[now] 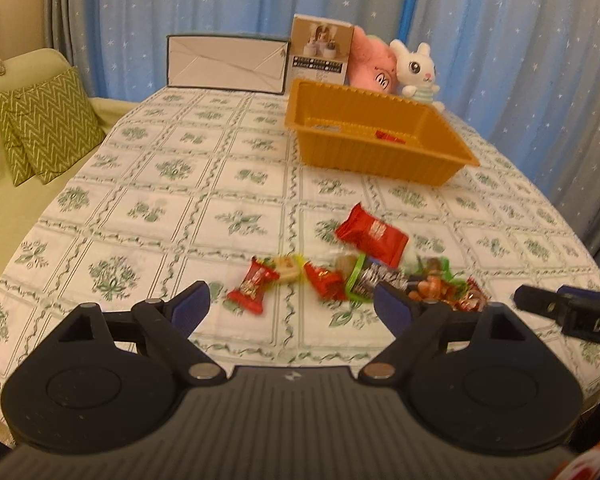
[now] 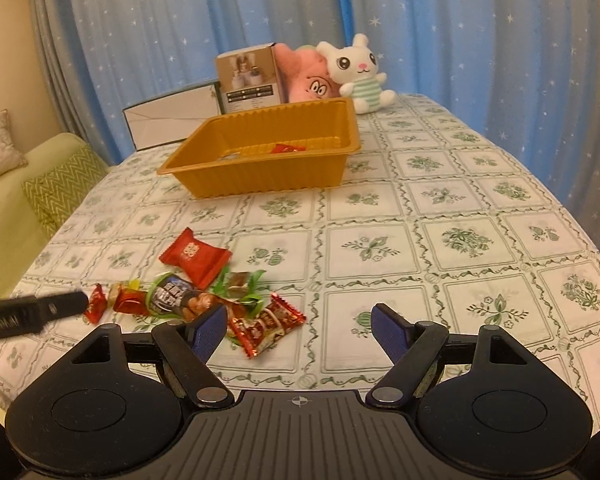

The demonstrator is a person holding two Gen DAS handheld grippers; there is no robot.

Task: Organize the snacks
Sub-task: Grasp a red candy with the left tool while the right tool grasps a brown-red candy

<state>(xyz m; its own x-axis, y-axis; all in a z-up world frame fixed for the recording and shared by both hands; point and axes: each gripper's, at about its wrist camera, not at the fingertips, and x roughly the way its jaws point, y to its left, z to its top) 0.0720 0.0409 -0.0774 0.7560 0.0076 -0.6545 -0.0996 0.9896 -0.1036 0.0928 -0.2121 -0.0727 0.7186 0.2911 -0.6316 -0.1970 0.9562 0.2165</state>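
A pile of wrapped snacks lies on the floral tablecloth: a large red packet point(image 1: 372, 236) point(image 2: 194, 256), a small red candy point(image 1: 252, 286), a dark nut bar point(image 2: 180, 298) and a red-and-white wrapper point(image 2: 266, 326). Behind them stands an orange plastic tray point(image 1: 380, 156) point(image 2: 260, 176) with a red packet point(image 1: 390, 136) point(image 2: 288, 148) inside. My left gripper point(image 1: 292, 300) hovers open just short of the pile, nothing between its pads. My right gripper point(image 2: 300, 320) is open too, its left finger beside the red-and-white wrapper. Each gripper's finger shows at the other view's edge.
Along the table's far edge stand a flat white box point(image 1: 226, 64), a brown carton point(image 1: 320, 50), a pink plush point(image 1: 374, 66) and a white bunny plush point(image 2: 360, 74). A green sofa with cushions point(image 1: 48, 124) is left of the table. Blue curtains hang behind.
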